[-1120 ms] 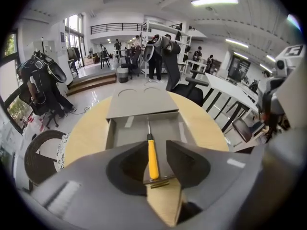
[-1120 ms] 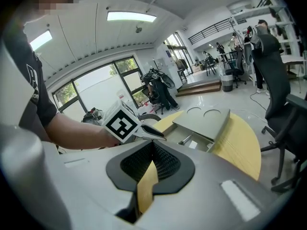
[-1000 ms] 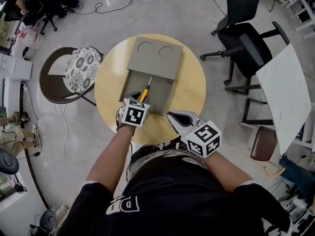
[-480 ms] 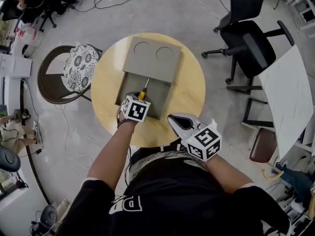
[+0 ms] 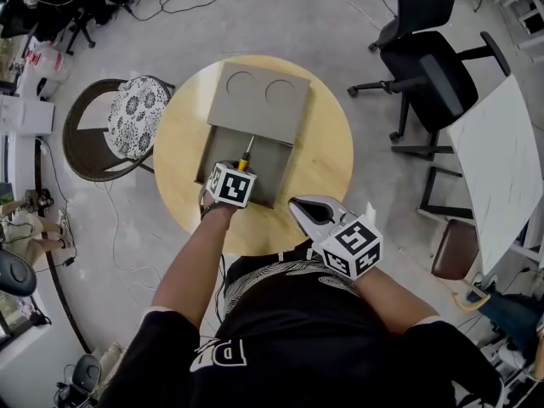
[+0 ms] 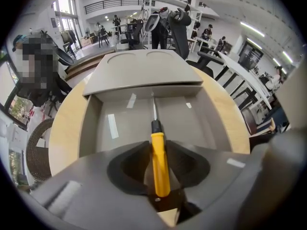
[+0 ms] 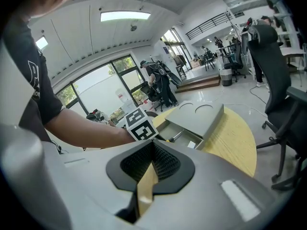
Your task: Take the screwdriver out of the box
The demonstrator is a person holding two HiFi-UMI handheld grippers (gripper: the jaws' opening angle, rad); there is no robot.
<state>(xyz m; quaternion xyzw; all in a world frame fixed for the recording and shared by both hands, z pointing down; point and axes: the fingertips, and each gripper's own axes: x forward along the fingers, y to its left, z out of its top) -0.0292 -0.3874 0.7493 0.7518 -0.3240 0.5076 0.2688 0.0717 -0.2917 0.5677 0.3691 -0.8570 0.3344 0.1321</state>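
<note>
Now, in the head view, the left gripper (image 5: 235, 170) has sunk lower into the open box (image 5: 289, 167), over the screwdriver (image 5: 247, 152) lying inside. Its own view shows the jaws, just narrowing, astride the yellow handle but not yet pinching it, so a grasp looks imminent. The right gripper view shows the right gripper (image 7: 152, 164) closed and empty.
</note>
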